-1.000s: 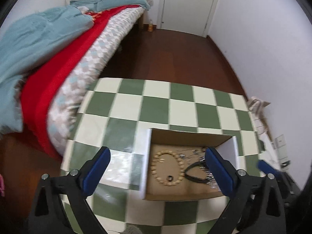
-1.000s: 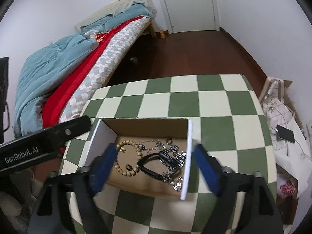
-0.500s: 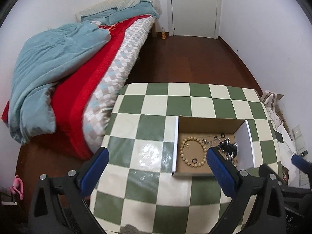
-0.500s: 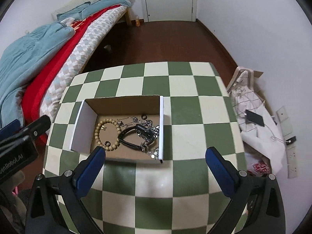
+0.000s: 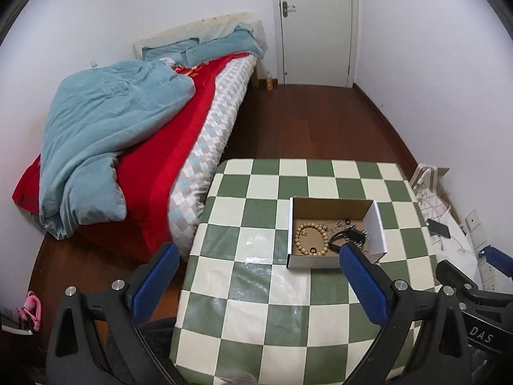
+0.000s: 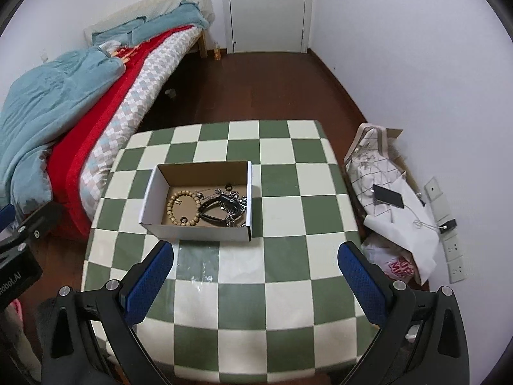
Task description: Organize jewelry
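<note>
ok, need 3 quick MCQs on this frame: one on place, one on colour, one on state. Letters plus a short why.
1. Where does the wooden bead bracelet lie?
A. on the bed
B. in the cardboard box
C. on the floor

2. What colours are the squares of the tablecloth?
A. green and cream
B. blue and white
C. red and black

3. How is the right gripper?
A. shut on the bracelet
B. shut on the box
C. open, holding nothing

Key: 1 B, the beads rest on the box floor beside the black strap. 2 A, green and cream checks cover the table. 3 C, its blue pads stand wide apart over bare cloth.
</note>
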The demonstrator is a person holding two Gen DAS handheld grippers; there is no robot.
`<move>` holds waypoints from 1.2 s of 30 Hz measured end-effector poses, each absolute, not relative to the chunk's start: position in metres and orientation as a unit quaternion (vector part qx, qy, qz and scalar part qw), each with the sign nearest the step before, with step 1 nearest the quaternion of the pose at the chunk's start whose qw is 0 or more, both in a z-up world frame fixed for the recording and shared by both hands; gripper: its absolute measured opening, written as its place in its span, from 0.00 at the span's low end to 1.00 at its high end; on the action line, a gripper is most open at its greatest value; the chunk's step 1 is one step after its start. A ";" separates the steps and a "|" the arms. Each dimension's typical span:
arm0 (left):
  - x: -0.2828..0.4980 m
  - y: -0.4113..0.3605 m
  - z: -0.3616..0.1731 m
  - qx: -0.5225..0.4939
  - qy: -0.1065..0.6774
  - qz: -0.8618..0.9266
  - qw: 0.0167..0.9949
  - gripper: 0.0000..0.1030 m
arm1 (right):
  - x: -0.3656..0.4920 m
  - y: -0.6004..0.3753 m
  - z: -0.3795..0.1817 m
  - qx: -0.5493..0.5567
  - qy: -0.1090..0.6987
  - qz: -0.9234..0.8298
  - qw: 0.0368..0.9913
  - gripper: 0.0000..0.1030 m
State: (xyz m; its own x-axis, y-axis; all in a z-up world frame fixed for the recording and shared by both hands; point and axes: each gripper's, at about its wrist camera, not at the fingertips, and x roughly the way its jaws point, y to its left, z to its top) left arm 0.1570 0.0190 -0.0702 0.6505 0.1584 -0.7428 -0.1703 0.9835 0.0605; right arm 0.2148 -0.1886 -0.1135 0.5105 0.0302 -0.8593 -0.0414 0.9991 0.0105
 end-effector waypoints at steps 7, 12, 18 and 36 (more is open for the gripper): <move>0.128 0.015 -0.032 -0.016 0.389 0.073 0.918 0.99 | 0.174 -0.192 -0.054 -0.012 0.454 0.023 0.891 1.00; 0.109 0.011 -0.011 -0.035 0.389 0.051 0.919 0.99 | 0.153 -0.192 -0.018 -0.016 0.433 0.023 0.901 1.00; 0.093 0.006 0.006 -0.027 0.386 0.046 0.921 0.99 | 0.133 -0.196 0.007 -0.018 0.427 0.020 0.904 1.00; 0.090 -0.001 0.033 -0.020 0.380 0.053 0.923 0.99 | 0.130 -0.206 0.052 -0.019 0.419 0.019 0.908 1.00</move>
State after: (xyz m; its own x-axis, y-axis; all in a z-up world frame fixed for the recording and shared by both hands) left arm 0.0900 -0.0006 0.0332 0.7053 0.0838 -0.7039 -0.1136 0.9935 0.0044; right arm 0.1299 -0.2063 0.0519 0.6487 0.0186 -0.7608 -0.0501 0.9986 -0.0183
